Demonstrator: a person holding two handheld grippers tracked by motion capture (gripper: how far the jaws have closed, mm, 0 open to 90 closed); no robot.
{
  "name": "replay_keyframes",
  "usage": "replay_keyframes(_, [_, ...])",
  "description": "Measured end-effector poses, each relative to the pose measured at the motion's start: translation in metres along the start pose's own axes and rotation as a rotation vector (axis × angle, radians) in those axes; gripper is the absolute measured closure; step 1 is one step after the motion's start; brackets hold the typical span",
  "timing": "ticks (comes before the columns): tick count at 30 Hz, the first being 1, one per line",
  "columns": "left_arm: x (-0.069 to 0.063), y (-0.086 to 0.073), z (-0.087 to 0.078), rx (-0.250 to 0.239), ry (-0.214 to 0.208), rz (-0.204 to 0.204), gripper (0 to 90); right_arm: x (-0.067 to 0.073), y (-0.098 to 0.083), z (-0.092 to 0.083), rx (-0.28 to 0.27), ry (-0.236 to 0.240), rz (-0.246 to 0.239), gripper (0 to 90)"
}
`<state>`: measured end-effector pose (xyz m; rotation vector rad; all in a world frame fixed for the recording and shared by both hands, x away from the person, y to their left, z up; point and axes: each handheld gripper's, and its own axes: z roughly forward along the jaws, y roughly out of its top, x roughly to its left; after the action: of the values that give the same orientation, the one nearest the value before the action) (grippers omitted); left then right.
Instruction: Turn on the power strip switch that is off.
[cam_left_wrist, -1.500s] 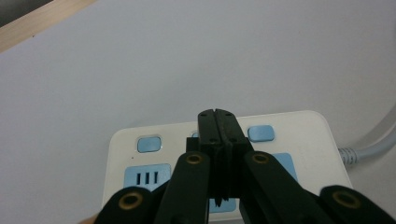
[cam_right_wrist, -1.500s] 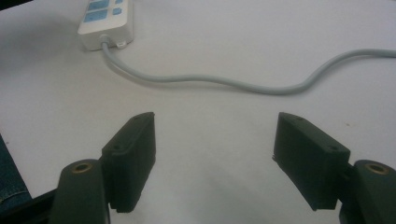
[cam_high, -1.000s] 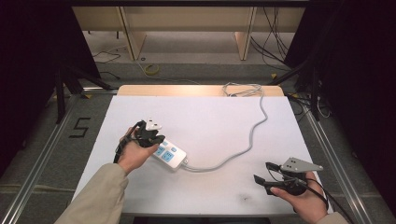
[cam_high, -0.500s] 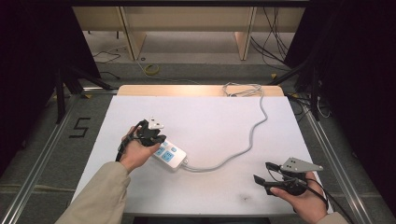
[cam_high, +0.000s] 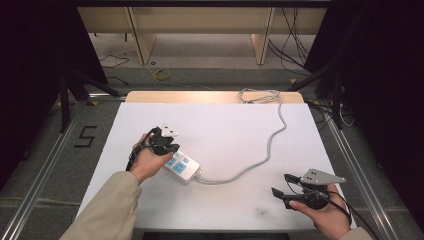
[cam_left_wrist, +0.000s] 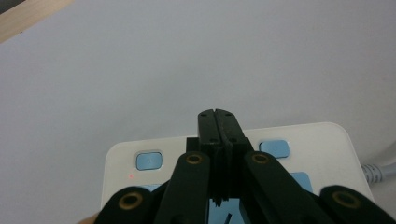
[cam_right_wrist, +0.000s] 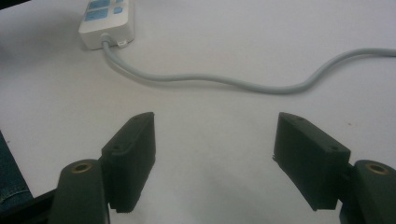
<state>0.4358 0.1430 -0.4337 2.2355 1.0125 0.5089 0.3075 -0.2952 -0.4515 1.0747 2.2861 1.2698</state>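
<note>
The power strip (cam_high: 183, 166) lies left of centre on the table (cam_high: 225, 125); its cord (cam_high: 270, 145) runs right, then up to the frame's upper-middle table edge.

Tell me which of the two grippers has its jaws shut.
The left gripper, poised over the white power strip, has its jaws pressed together. The right gripper, away from the strip, has its jaws wide apart over the table.

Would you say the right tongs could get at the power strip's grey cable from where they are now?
Probably yes. The right tongs stand open over bare table, and the grey cable runs uncovered ahead of them toward the power strip. Nothing lies between; the left tongs sit farther off, over the strip.
</note>
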Motion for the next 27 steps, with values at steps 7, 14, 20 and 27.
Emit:
replay_keyframes(7, [0.0005, 0.0012, 0.0014, 0.006, 0.003, 0.001, 90.0, -0.0001, -0.0001, -0.0002, 0.0, 0.0, -0.001, 30.0])
replay_keyframes(14, [0.0017, 0.003, 0.0016, 0.011, 0.004, 0.002, 90.0, 0.0, 0.0, -0.0001, 0.001, 0.0, -0.001, 30.0])
replay_keyframes(20, [0.0017, 0.0044, 0.0031, 0.018, 0.004, 0.004, 90.0, 0.0001, -0.0001, 0.0001, 0.002, 0.0, -0.002, 30.1])
replay_keyframes(27, [0.0018, 0.006, 0.0059, 0.027, 0.005, 0.008, 89.9, 0.0002, 0.0, 0.0002, 0.004, -0.001, -0.002, 30.1])
